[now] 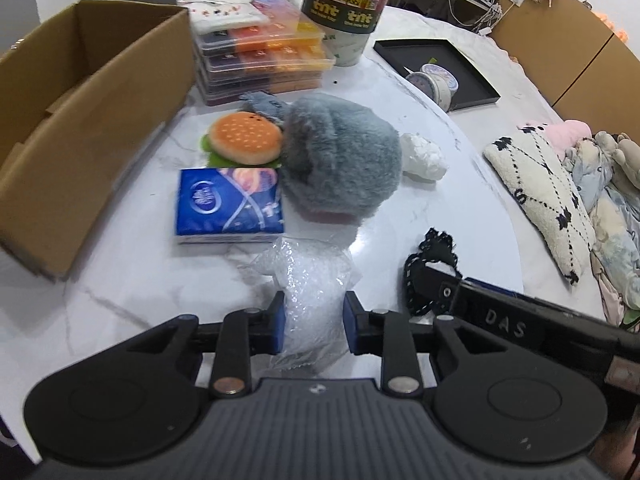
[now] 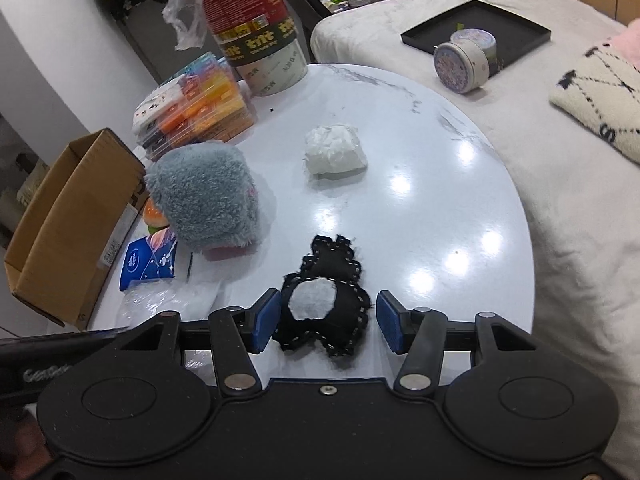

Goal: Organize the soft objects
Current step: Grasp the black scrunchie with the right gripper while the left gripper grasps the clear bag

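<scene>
Fingers of the left gripper (image 1: 314, 322) are pinching a sheet of bubble wrap (image 1: 308, 292) lying on the white table (image 1: 440, 200). The right gripper (image 2: 326, 322) is hovering with its fingers apart around a black lace-edged pad (image 2: 324, 308), not pressing it. The cardboard box (image 1: 72, 128) at the left is showing only bare walls. Beyond the bubble wrap are lying a blue tissue pack (image 1: 228, 208), a burger toy (image 1: 244, 138), a grey plush (image 1: 340, 156) and a white crumpled wad (image 1: 424, 156).
</scene>
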